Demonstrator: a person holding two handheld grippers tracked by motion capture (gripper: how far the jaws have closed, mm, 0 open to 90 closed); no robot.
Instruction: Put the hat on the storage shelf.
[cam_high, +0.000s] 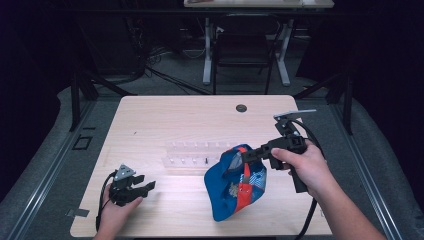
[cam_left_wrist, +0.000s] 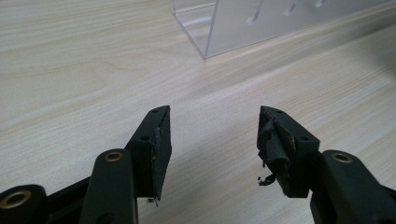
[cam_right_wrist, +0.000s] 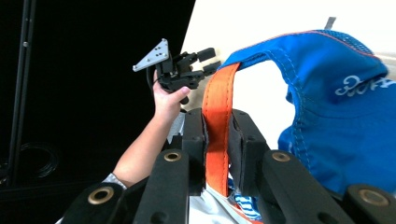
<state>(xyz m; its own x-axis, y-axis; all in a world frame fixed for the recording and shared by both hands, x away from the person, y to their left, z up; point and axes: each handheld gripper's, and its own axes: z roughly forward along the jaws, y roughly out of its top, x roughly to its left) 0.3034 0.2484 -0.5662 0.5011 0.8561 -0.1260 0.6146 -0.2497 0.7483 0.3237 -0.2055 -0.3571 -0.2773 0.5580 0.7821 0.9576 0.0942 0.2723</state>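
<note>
Cap (cam_high: 235, 182) hangs by orange strap (cam_right_wrist: 219, 126) from right hand-held gripper (cam_right_wrist: 218, 133), seemingly empty.

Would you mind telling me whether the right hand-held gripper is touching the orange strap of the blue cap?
Touching. In the right gripper view, the right hand-held gripper has both black pads pressed flat against the orange strap of the blue cap, with no gap.
</note>
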